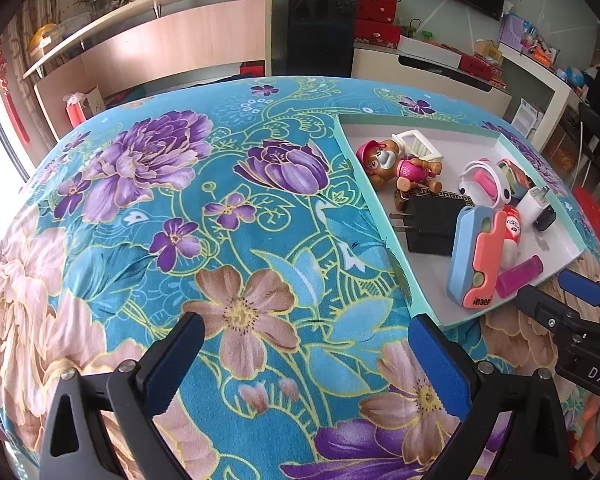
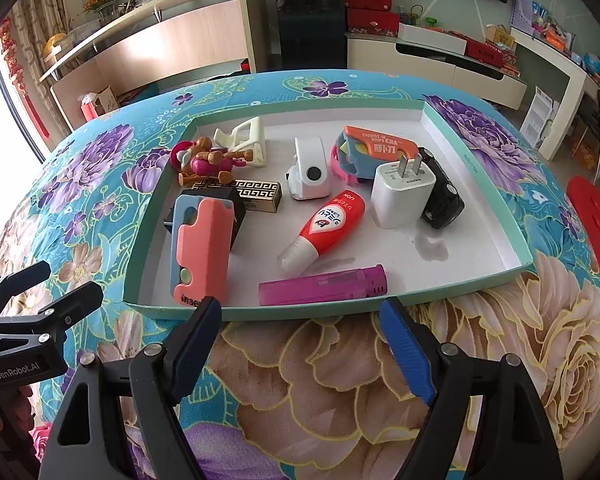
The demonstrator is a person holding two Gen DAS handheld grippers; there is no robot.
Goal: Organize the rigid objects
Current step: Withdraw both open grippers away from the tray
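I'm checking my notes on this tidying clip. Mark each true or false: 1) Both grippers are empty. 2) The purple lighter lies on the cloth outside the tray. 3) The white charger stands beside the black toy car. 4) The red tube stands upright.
1) True: left gripper and right gripper hold nothing.
2) False: the purple lighter lies inside the tray.
3) True: white charger, black toy car.
4) False: the red tube lies on its side.

The orange toy knife [image 2: 382, 148] in the tray reads "CARROT KNIFE". The red squeeze bottle [image 2: 328, 226] carries "LION" near its base. The left gripper's body [image 2: 18, 368], seen from the right wrist, reads "GenRobot.AI". The right gripper's body [image 1: 592, 368], seen from the left wrist, shows "DAS". The pink-and-blue case [image 2: 200, 252] shows partial lettering, "inae".
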